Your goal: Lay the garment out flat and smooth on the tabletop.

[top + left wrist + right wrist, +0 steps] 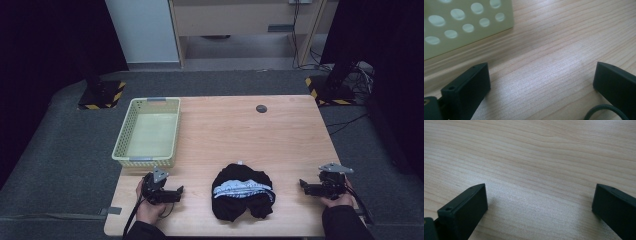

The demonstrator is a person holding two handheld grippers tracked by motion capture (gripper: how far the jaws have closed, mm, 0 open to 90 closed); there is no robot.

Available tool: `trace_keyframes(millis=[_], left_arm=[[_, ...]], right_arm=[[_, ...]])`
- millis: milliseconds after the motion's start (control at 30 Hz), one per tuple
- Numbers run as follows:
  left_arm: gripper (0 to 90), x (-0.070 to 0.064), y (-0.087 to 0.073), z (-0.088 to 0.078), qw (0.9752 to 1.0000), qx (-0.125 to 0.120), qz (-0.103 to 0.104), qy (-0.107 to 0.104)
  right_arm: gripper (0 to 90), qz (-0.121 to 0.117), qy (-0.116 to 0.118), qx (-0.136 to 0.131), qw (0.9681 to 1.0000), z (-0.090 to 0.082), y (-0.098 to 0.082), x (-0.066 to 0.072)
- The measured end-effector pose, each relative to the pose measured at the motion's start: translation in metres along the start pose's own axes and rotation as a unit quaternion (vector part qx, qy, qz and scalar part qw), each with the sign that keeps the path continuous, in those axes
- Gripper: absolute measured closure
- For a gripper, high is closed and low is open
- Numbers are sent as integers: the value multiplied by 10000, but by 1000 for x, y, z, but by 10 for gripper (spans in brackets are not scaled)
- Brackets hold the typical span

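Here, a person is resting two hand-held grippers on a wooden table [225, 125], one on either side of a crumpled black garment [243, 197].

The left gripper [175, 192] and the right gripper [306, 186] are both lying with jaws spread wide and nothing between them, pointing inward at the garment, which is sitting near the table's front edge with a white patterned band showing; a pale green perforated basket [131, 156] is standing at the far left.

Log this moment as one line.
left gripper: open, empty | right gripper: open, empty | black garment: between them, untouched | basket: empty
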State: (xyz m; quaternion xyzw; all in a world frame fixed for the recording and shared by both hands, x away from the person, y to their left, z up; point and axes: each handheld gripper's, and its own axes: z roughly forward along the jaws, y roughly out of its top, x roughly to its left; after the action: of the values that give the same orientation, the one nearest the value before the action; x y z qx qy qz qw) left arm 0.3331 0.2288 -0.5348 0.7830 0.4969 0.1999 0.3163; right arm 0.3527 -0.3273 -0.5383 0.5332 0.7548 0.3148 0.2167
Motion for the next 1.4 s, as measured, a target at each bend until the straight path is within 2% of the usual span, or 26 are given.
trace_keyframes(millis=[200,400,733,867,1067,1200,1400], left_arm=[[43,5,2,-4,9996,111,-261,80],[50,11,2,-9,9991,112,-388,161],[53,7,6,-15,9993,-4,-351,138],[54,4,9,-19,9990,-140,-386,150],[63,-2,13,-25,9990,-168,-381,146],[67,-5,15,-28,9982,-204,-554,64],[63,-8,22,-35,9976,-397,-554,70]], right_arm=[[6,-43,42,2,10000,-2,-2,0],[14,-46,101,44,9999,-4,-2,-1],[15,-21,303,-29,9995,-12,6,4],[17,91,375,-173,9991,-18,9,4],[17,142,443,-357,9983,-27,13,3],[18,205,504,-372,9978,-30,15,2],[25,257,530,-416,9974,-33,20,1]])
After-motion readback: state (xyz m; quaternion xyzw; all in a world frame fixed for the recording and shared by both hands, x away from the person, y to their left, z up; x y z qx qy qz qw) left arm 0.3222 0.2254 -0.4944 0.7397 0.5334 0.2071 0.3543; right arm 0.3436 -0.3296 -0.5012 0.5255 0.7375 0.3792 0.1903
